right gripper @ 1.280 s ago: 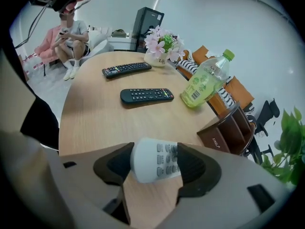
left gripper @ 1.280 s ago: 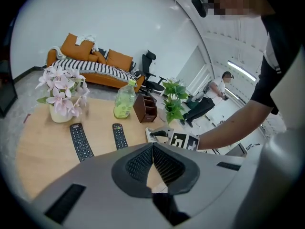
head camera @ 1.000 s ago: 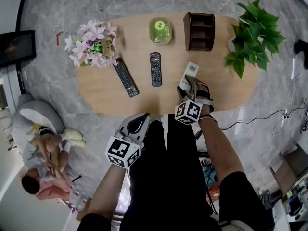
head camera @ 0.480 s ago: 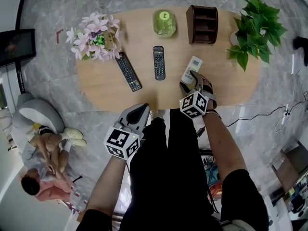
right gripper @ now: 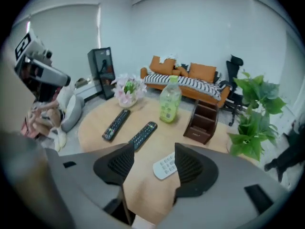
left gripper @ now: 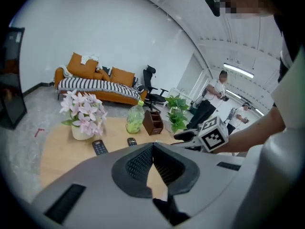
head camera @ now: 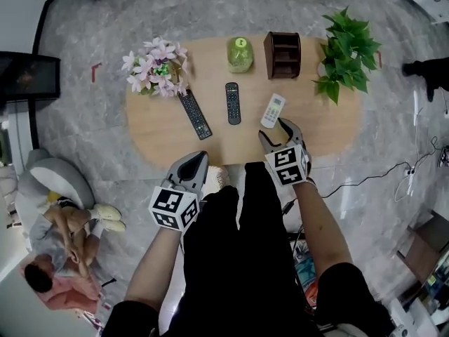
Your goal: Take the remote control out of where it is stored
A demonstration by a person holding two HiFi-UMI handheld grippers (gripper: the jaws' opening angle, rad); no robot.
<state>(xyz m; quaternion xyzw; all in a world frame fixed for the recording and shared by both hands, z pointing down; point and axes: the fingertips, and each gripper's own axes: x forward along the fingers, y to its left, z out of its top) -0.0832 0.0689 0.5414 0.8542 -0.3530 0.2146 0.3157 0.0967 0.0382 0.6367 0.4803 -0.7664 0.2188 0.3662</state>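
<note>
Retrieval seems done: white remote (head camera: 273, 111) on desk (head camera: 319, 126), right hand-held gripper (head camera: 275, 131) gaping empty, left hand-held gripper (head camera: 200, 159) closed; withdraw next.

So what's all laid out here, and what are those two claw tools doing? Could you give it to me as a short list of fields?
Table: oval light wooden table
Remotes: long black remote, shorter black remote, white remote, all flat on the tabletop
Storage: dark brown wooden holder, at the far edge
Other things: pink flowers, green bottle, leafy green plant
Left gripper: jaws shut, empty, off the near edge
Right gripper: jaws open, empty, near the white remote, not touching it
</note>
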